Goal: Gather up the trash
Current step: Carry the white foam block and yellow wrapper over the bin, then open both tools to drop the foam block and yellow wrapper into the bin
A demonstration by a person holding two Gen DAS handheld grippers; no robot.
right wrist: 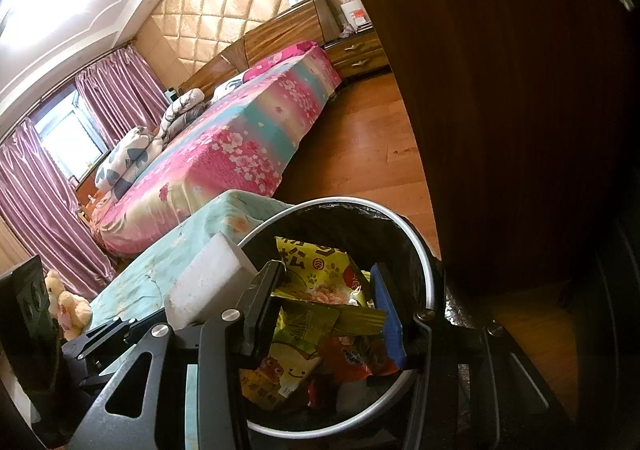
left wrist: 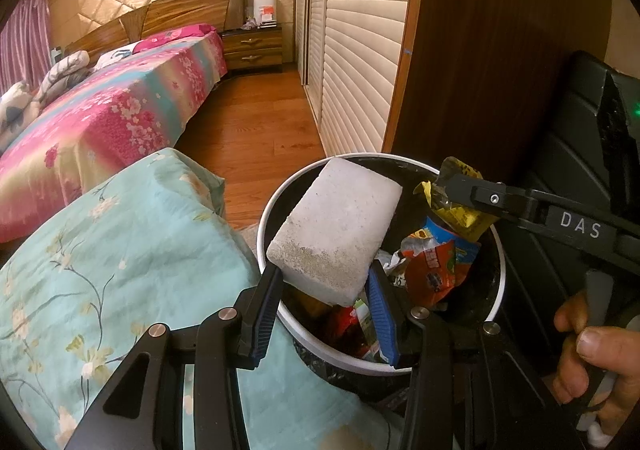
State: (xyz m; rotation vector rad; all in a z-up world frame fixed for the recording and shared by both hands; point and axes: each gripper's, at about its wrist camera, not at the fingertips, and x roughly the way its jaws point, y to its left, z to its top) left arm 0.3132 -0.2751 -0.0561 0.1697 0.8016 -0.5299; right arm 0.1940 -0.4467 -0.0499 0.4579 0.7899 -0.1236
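Note:
A round trash bin with a white rim (left wrist: 502,278) and a black liner stands low in the middle, with several colourful snack wrappers (left wrist: 434,270) inside. My left gripper (left wrist: 326,276) is shut on a white foam block (left wrist: 340,218), which tilts over the bin's left rim. From the right, my right gripper (left wrist: 450,182) reaches over the bin, shut on a crumpled yellow wrapper (left wrist: 460,210). In the right wrist view that yellow wrapper (right wrist: 316,262) spans the right gripper (right wrist: 328,278) above the bin's rim (right wrist: 428,270), and the white block (right wrist: 208,282) shows to the left.
A teal floral cloth (left wrist: 120,250) covers a surface against the bin's left side. A bed with a pink floral cover (left wrist: 120,110) lies beyond. Dark wood panelling (left wrist: 480,70) and louvred doors (left wrist: 360,50) stand to the right, wooden floor (left wrist: 256,122) between. A person's hand (left wrist: 592,354) grips the right handle.

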